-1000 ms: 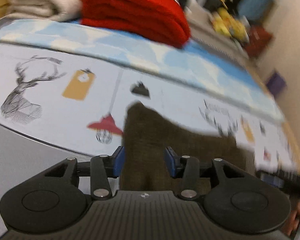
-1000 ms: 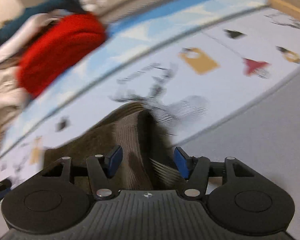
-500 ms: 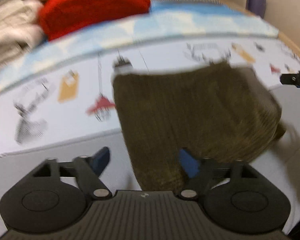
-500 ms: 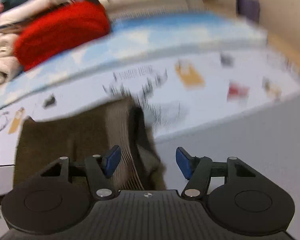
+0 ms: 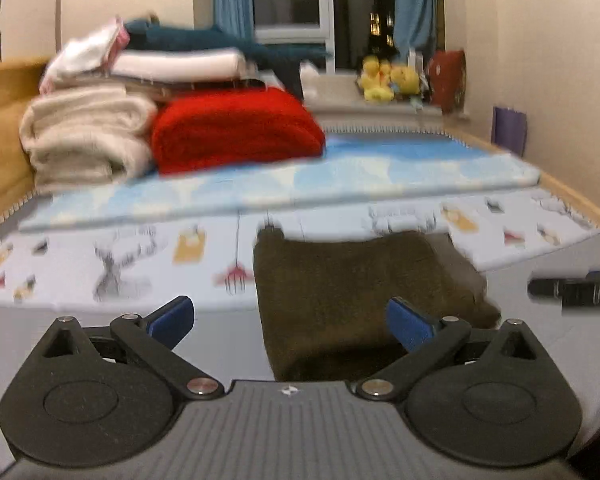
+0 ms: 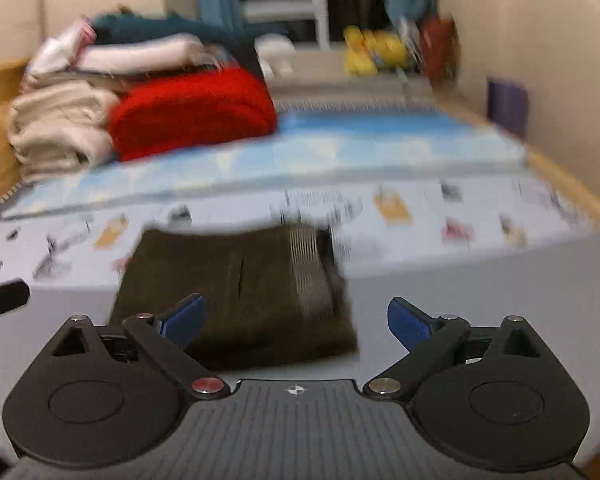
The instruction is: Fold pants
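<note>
Change since earlier: both claws have let go of the cloth and spread wide; a second ago each one pinched a bunch of it, and the bundle now lies flat and free.
Left gripper (image 5: 290,318): blue pads far apart, nothing between them touching; it hovers low over the near grey strip of the bed, with the bundle's left edge running between its pads.
Right gripper (image 6: 296,318): blue pads likewise spread, gripping nothing; its left pad overlaps the bundle's near edge in the picture, though contact cannot be told.
Pants (image 5: 356,296): dark olive-brown ribbed trousers, folded into a compact rectangle, lying near the bed's front edge, partly on the grey strip and partly on the printed sheet. From the right wrist view a paler ribbed band runs along the bundle's right side.
Printed sheet (image 5: 112,256): pale bedsheet with small deer, tag and lamp drawings, spanning the bed behind and under the bundle.
Blue blanket (image 5: 340,176): light blue and white cloud-patterned layer, further back across the bed.
Red blanket (image 5: 236,132): thick folded red knit, at the bed's far left.
Cream pile (image 5: 84,140): folded cream and white textiles stacked at the far left corner, just beside the red one.
Window ledge: yellow plush toys (image 5: 384,78) beyond the bed's far edge.
</note>
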A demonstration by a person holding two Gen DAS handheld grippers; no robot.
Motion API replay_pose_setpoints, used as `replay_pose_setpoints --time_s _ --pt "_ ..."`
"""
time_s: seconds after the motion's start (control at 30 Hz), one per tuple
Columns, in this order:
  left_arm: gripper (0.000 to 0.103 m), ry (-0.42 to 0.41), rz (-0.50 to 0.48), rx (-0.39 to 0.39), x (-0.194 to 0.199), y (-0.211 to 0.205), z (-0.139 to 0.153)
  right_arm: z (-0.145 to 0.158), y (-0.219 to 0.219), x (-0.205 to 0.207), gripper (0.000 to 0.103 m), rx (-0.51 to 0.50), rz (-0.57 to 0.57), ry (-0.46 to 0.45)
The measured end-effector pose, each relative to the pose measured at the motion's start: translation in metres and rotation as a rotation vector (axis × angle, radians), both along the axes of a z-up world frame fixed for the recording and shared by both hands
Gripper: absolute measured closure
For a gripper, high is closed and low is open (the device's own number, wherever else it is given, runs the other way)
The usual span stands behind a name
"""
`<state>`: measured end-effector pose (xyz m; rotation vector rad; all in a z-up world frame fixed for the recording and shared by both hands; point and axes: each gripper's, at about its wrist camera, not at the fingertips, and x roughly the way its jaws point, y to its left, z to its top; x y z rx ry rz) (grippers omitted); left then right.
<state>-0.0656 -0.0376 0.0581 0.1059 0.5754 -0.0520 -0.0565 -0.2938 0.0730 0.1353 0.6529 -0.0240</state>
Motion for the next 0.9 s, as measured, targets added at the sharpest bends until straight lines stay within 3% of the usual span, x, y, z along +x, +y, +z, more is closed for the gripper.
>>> replay_pose_setpoints --time_s 0.07,0.13,0.2,0.3,0.37,0.47,0.57,0.7,0.9 --pt "0.000 0.112 -0.008 -0.034 0.008 0.002 -0.007 -0.003 0.010 -0.006 0.007 -0.042 0.024 -0.014" --pt "0.000 0.116 0.038 -0.070 0.013 0.009 -0.008 -0.005 0.020 -0.005 0.007 -0.121 0.046 -0.002" --pt "0.000 0.161 0.101 -0.063 0.020 0.014 -0.012 -0.006 0.018 -0.002 0.007 -0.109 0.047 0.008" --pt "0.000 0.261 0.137 -0.119 0.030 0.018 -0.016 -0.008 0.014 0.001 0.007 -0.055 0.028 0.040" --pt "0.000 0.259 0.124 -0.142 0.028 0.017 -0.016 -0.010 0.015 0.002 0.007 -0.042 0.030 0.044" --pt "0.000 0.242 0.133 -0.097 0.029 0.015 -0.021 -0.012 0.020 0.005 0.007 -0.052 0.046 0.044" --pt "0.000 0.274 0.127 -0.144 0.037 0.017 -0.025 -0.012 0.025 0.008 0.007 -0.061 0.050 0.049" --pt "0.000 0.255 0.111 -0.098 0.042 0.009 -0.028 -0.014 0.026 0.010 0.007 -0.070 0.058 0.034" --pt "0.000 0.252 0.088 -0.093 0.046 0.003 -0.031 -0.020 0.021 0.014 0.007 -0.061 0.041 0.055"
